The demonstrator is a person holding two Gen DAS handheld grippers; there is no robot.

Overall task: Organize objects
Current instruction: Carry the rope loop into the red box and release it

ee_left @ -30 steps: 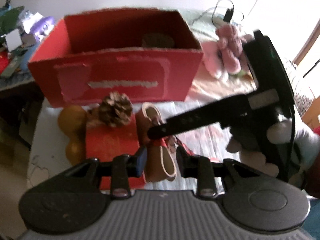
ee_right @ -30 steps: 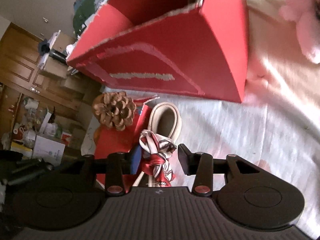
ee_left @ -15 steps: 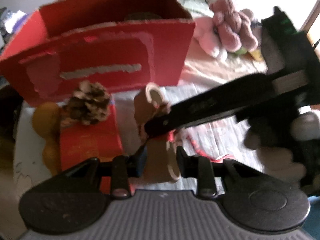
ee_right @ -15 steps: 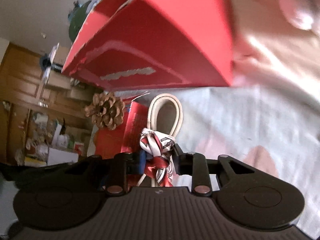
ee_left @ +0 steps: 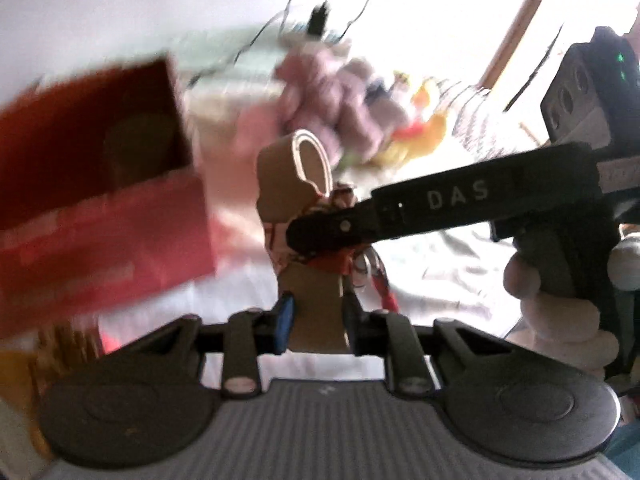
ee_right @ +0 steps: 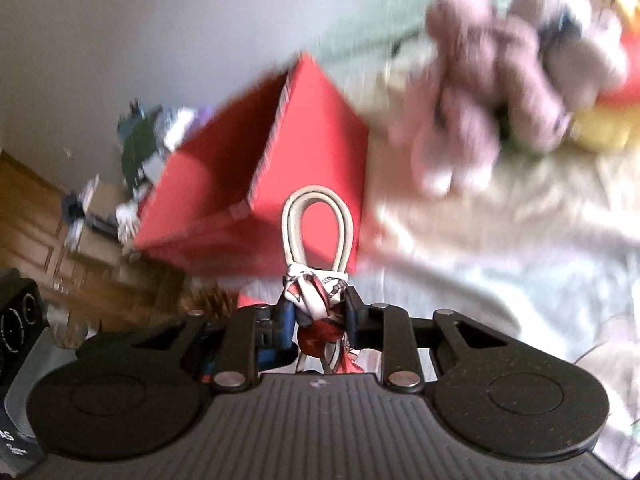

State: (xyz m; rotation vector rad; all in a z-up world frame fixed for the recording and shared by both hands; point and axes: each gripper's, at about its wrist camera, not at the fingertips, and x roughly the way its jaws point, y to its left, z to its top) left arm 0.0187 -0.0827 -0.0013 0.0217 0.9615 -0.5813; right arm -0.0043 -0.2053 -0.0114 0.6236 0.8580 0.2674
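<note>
A brown leather strap (ee_left: 312,280), folded into a loop with a cream edge (ee_right: 316,220) and knotted with a red-and-white scarf (ee_right: 316,300), hangs in the air in front of the red cardboard box (ee_left: 100,216) (ee_right: 312,132). My left gripper (ee_left: 316,320) grips the strap's lower end, its jaws still closing on it. My right gripper (ee_right: 318,316) grips the scarf knot, its jaws closing too. In the left wrist view its black finger (ee_left: 400,216) reaches in from the right, held by a white-gloved hand (ee_left: 560,320).
Pink and purple plush toys (ee_left: 340,96) (ee_right: 492,92) lie on the pale bedcloth (ee_right: 520,272) behind and to the right of the box. A yellow toy (ee_right: 600,132) sits beside them. Cluttered wooden furniture (ee_right: 60,216) stands beyond the box on the left.
The right jaws closed on the scarf knot. Both grippers rose with the strap off the cloth and swung right; the pinecone and red packet dropped out of view.
</note>
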